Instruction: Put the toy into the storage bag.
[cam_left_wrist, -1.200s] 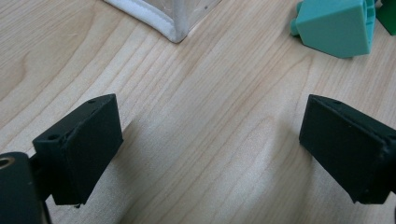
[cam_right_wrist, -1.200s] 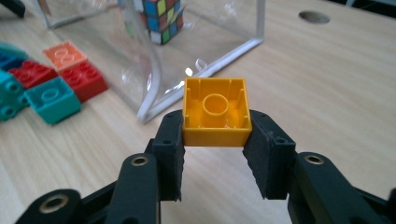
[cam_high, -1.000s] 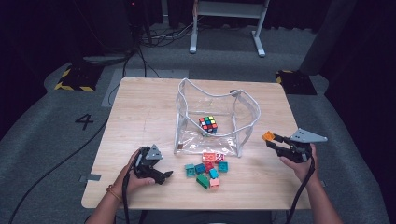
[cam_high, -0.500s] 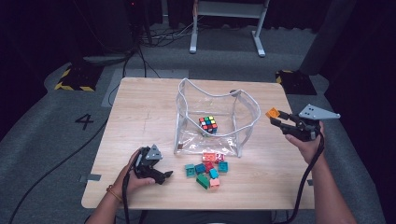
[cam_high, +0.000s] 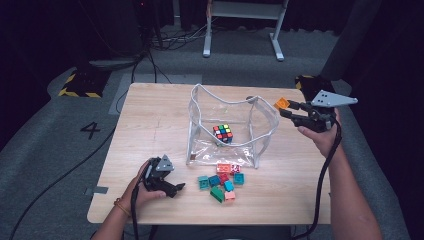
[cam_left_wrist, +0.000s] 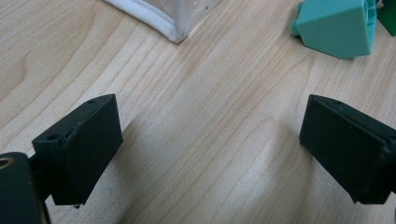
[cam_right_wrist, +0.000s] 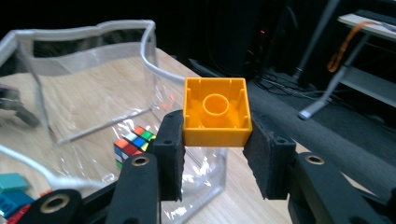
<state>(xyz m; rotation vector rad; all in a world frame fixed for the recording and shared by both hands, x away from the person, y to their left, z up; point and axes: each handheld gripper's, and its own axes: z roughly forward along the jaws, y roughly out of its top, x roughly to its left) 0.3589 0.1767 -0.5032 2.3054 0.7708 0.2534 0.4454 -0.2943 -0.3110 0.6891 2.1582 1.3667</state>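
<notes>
Now, step: right claw (cam_right_wrist: 214, 154) pinches orange block (cam_right_wrist: 215, 112) beside clear bag (cam_high: 225, 112).
Left claw (cam_left_wrist: 212, 144): spread, empty.
Next: over bag's mouth, release.

**A dark recording studio or lab**

A lone wooden table (cam_high: 150, 130) stands on grey carpet (cam_high: 60, 150) bearing a painted number 4 (cam_high: 92, 130). Black curtains, trailing floor cables (cam_high: 165, 42), yellow-black hazard tape (cam_high: 77, 85) and a metal stand (cam_high: 245, 25) surround it.
</notes>
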